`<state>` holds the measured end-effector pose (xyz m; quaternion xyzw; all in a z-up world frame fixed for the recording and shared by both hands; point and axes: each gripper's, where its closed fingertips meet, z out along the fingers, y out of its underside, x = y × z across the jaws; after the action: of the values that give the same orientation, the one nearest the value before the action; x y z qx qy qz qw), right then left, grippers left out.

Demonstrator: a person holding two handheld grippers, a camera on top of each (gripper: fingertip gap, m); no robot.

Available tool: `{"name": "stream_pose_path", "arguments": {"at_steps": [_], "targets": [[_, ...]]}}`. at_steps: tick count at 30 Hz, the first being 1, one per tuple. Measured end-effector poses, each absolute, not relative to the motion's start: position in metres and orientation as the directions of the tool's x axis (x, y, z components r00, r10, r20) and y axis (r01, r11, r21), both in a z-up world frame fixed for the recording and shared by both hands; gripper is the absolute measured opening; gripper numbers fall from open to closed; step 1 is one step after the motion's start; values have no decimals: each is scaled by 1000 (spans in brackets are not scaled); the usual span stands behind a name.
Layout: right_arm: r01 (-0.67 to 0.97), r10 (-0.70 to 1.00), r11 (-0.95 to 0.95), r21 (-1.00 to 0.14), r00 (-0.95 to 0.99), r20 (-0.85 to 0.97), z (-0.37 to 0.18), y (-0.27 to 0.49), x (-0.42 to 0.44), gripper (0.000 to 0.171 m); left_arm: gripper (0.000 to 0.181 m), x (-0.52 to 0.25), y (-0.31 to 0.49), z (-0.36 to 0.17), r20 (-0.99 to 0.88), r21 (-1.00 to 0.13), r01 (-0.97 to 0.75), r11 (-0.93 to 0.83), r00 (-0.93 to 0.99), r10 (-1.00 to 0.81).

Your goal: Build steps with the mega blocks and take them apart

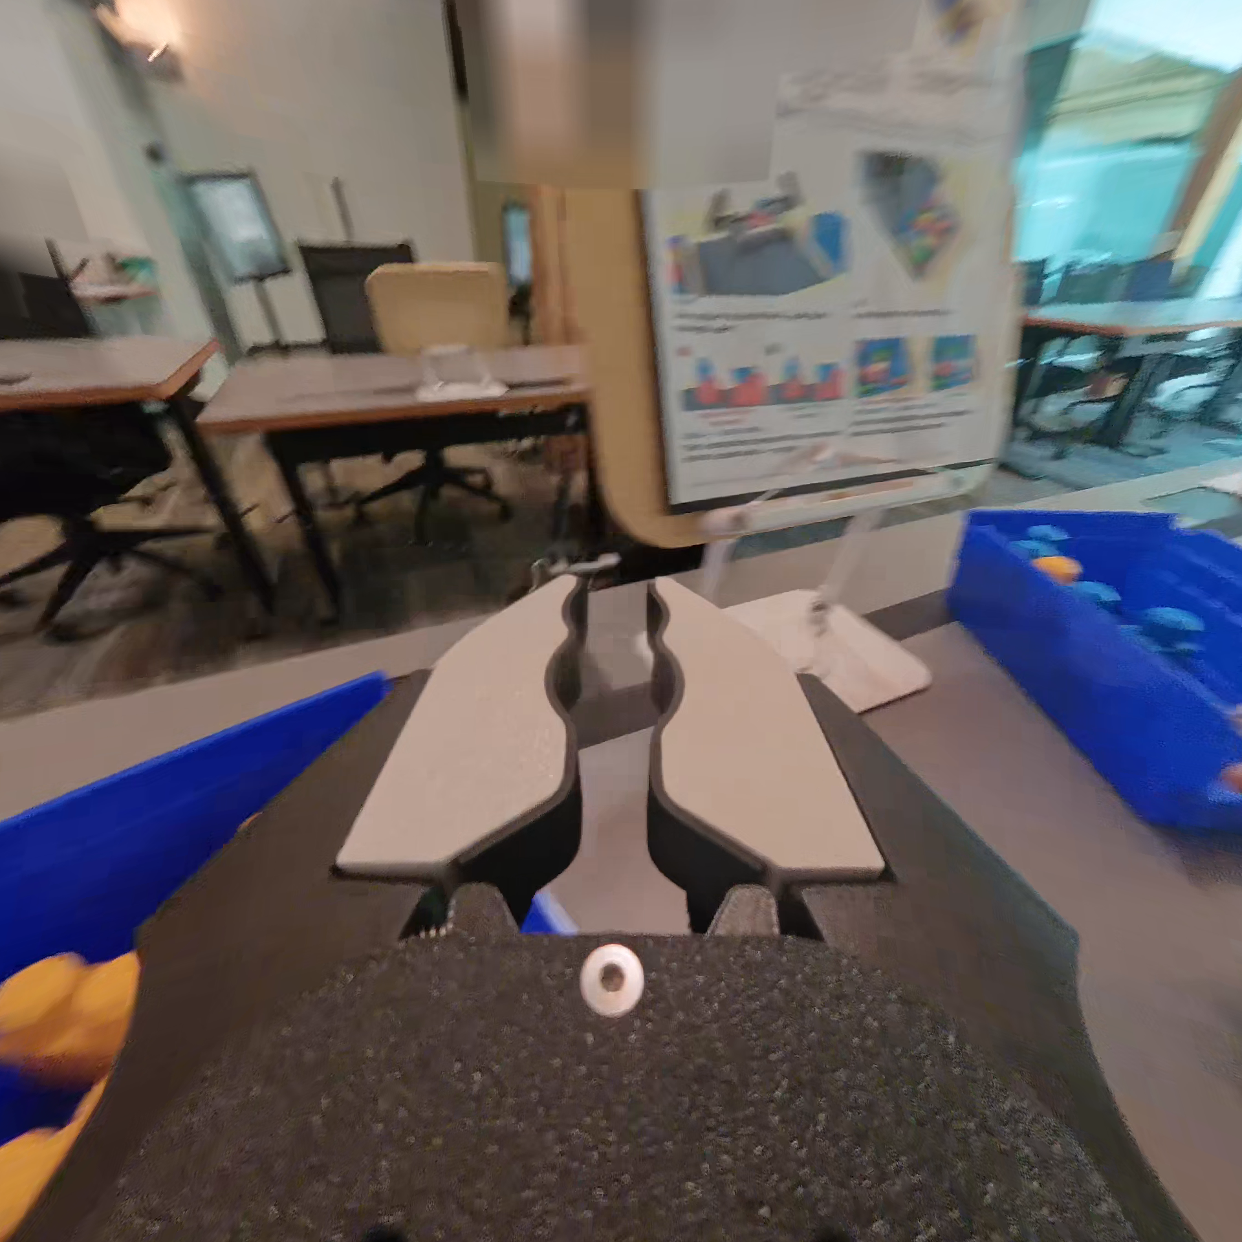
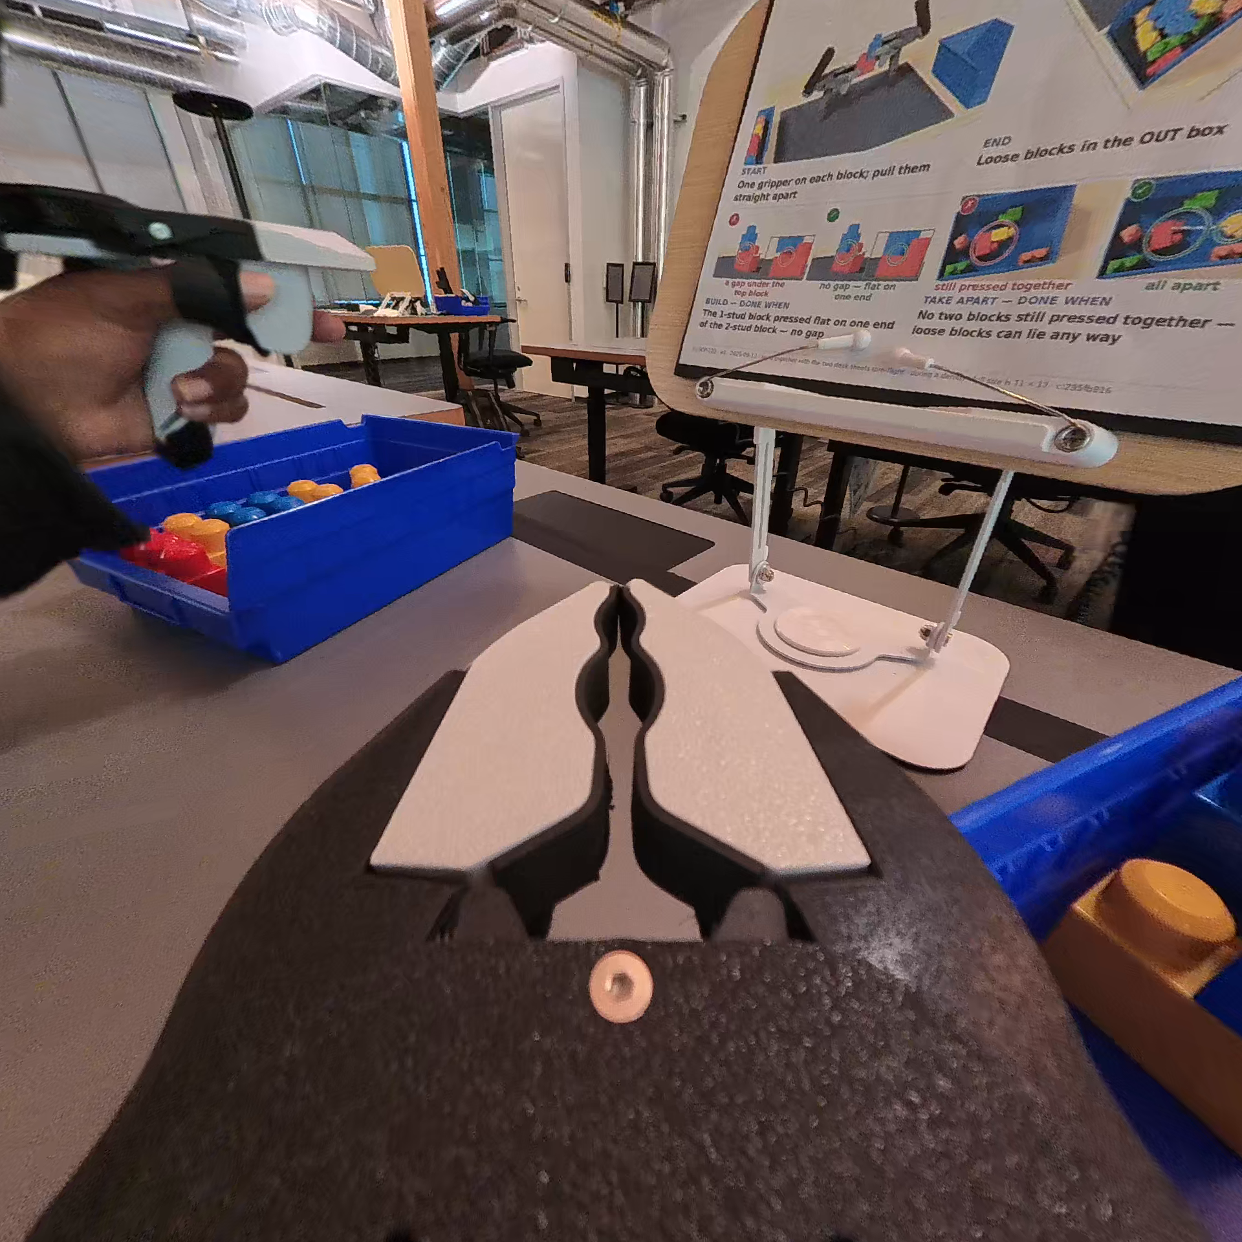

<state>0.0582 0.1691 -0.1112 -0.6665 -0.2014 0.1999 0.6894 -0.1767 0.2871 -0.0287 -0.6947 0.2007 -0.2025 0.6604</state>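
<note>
An instruction sheet (image 2: 974, 201) leans on a white stand (image 2: 874, 679) on the grey table (image 2: 168, 739); office chairs (image 1: 430, 470) sit behind.

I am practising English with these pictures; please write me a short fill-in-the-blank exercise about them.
1. The right tongs are ___ and hold nothing.
2. The red, orange and blue plastic blocks lie in a ___ plastic bin.
3. The white metal stand carries an instruction ___.

Missing: shut; blue; sheet

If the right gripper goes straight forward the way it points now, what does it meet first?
Most likely the white stand base: the right gripper, shut and empty, points just past the base's left edge, so depth is uncertain. The grey table between looks bare.
</note>
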Motion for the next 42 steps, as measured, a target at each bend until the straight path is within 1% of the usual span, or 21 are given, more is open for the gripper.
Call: {"name": "stream_pose_path", "arguments": {"at_steps": [3, 5, 8, 11, 13, 15, 20, 24, 29, 32, 34, 35, 36, 37, 39, 42], "targets": [[-5, 553, 31, -999, 833, 13, -111, 168, 57, 0, 28, -221, 327, -45, -23, -982, -111, -156, 878, -477], [-5, 559, 29, -1000, 829, 12, -111, 168, 57, 0, 36, -242, 349, -65, -98, -944, -232, -235, 876, -473], [-11, 569, 24, -1000, 822, 5, -111, 168, 57, 0, 40, -268, 370, -104, -205, -830, -426, -361, 834, -513], [-9, 587, 22, -1000, 809, 5, -113, 167, 54, 0, 43, -285, 380, -142, -284, -676, -596, -434, 753, -593], [-3, 599, 19, -1000, 801, 9, -115, 166, 52, 0, 44, -293, 383, -165, -325, -553, -699, -453, 682, -655], [-1, 610, 16, -1000, 792, 8, -115, 165, 50, 0, 46, -297, 386, -182, -350, -456, -769, -447, 617, -704], [-4, 633, -2, -1000, 774, -5, -119, 165, 46, 0, 50, -304, 394, -204, -393, -259, -877, -404, 478, -785], [-6, 648, -14, -1000, 761, -14, -121, 165, 43, 0, 55, -313, 401, -211, -418, -145, -917, -372, 398, -817], [-18, 658, -30, -999, 752, -33, -124, 166, 42, 0, 54, -314, 403, -224, -398, -69, -943, -326, 326, -857], [-26, 663, -40, -999, 747, -46, -125, 166, 42, 0, 54, -312, 402, -231, -376, -62, -949, -308, 309, -874], [-25, 665, -43, -999, 745, -47, -126, 166, 41, 0, 46, -312, 394, -240, -345, -33, -956, -290, 284, -895], [-23, 666, -44, -999, 745, -46, -126, 166, 41, 0, 45, -314, 392, -244, -344, -12, -959, -282, 269, -900], [-22, 666, -44, -999, 744, -45, -126, 166, 41, 0, 45, -313, 392, -245, -360, -16, -963, -269, 256, -897], [-21, 667, -44, -999, 744, -45, -126, 166, 41, 0, 41, -310, 391, -243, -356, -37, -963, -268, 263, -897], [-22, 667, -44, -999, 744, -46, -126, 165, 42, 0, 38, -304, 385, -235, -323, -103, -951, -292, 309, -894], [-27, 666, -37, -999, 745, -44, -123, 164, 42, 0, 38, -310, 378, -214, -345, -121, -951, -286, 310, -886]]}}
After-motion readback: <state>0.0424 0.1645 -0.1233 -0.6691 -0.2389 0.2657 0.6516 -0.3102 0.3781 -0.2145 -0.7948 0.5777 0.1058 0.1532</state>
